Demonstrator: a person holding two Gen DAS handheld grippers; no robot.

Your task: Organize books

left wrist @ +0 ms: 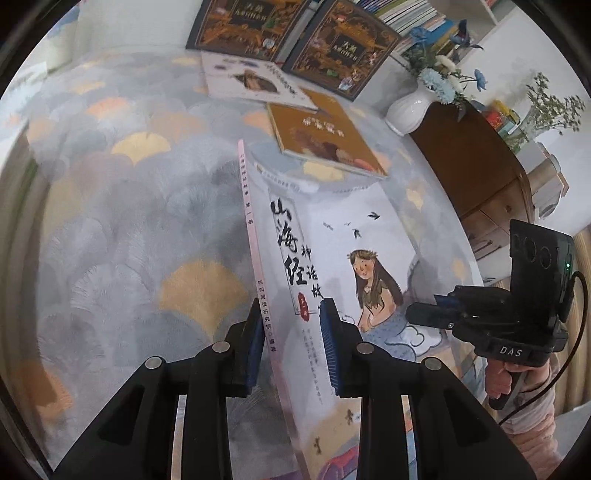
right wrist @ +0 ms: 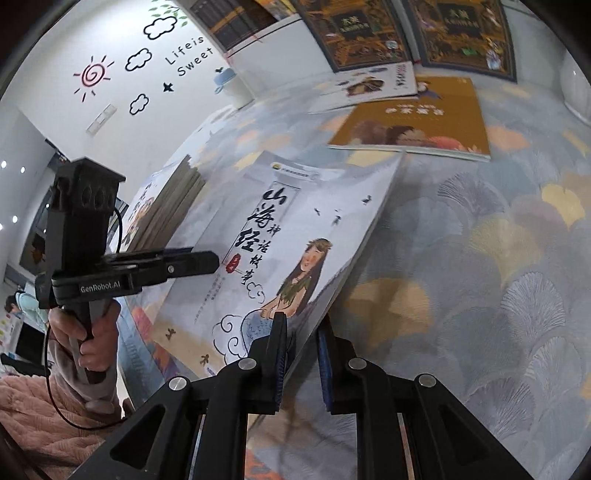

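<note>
A: What is the left gripper (left wrist: 291,332) holding?

B: Its blue pads are pinching the spine edge of the pale book (left wrist: 332,266), narrow jaws clamped on it. The cover is showing large brush characters, 山海经, with smaller 神话故事 beside them, above a drawing of a long-haired girl. The pink spine is carrying print too small for me to read in full.

A: And the right gripper (right wrist: 301,354)?

B: It is gripping the same book's opposite edge, jaws nearly closed on the cover. The book is hanging tilted between both tools, above the fan-patterned carpet (left wrist: 129,221).

A: Any brand names?

B: The right tool's body is reading "DAS"; the left one's is reading "GenRobot.AI".

A: Other books?

B: An orange book (right wrist: 417,118) is lying flat on the carpet, a white one (right wrist: 373,86) just behind it, and two dark ornate books (left wrist: 295,33) are leaning beyond. Their titles are blurring out. The wall is saying "Lifeis Sweet" (right wrist: 188,55).
</note>
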